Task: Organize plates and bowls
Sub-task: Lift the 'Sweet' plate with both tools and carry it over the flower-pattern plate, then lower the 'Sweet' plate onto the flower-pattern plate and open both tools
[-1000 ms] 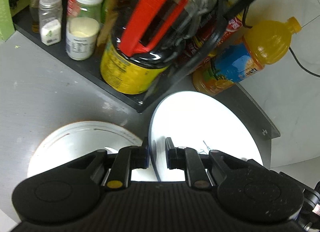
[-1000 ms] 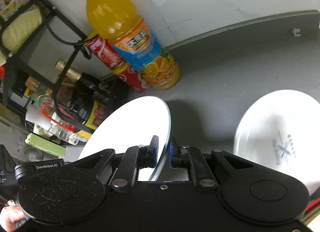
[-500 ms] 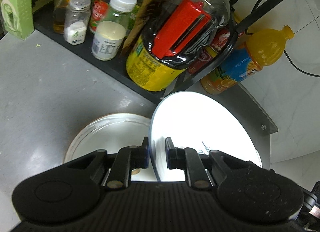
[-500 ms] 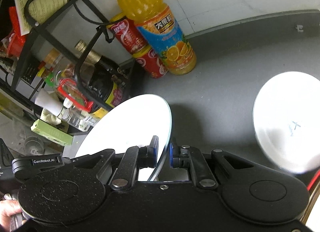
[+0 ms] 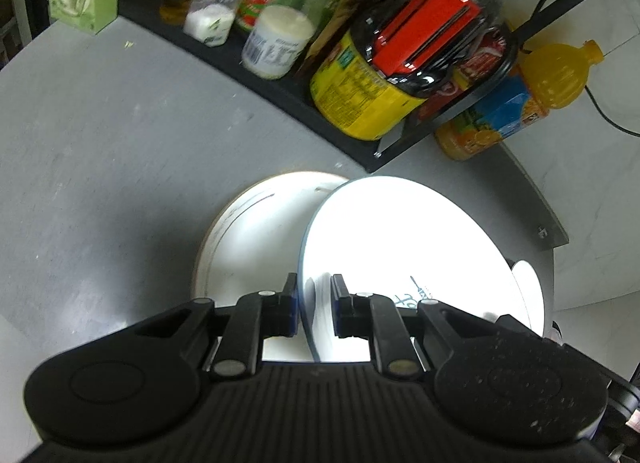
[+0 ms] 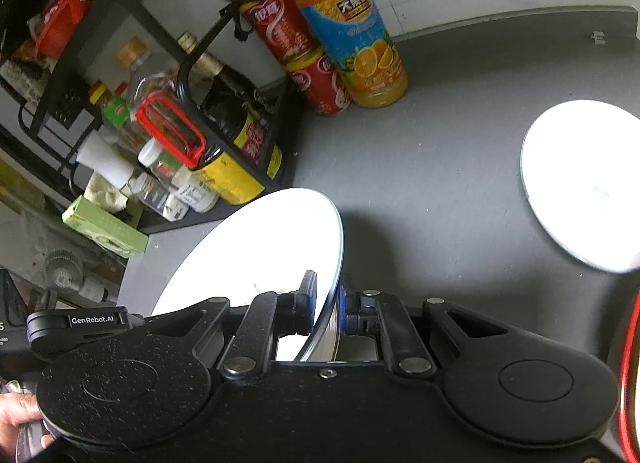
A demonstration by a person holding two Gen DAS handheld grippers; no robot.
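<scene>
Mid-task: the left gripper pinched a round white plate at centre frame above a brown-rimmed plate, while the right gripper (likewise clamped) held another white plate, neither stacked yet.

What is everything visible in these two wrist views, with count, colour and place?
plate held by left gripper: one, white, tilted, clamped at its rim.
plate on the counter: one, white with brownish rim, lying flat behind the left fingers.
plate held by right gripper: one, white, tilted on edge.
plate lying apart: one, white, far right of the right view.
counter: one, grey.
rack: one, black, crowded with jars and bottles.
juice bottle: one, orange, by the wall.
cans: two, red, stacked beside the juice bottle.
box: one, green, at the rack's end.
left gripper: black, shut on its plate.
right gripper: black, shut on its plate.
hand: one, lower left corner of the right view.
</scene>
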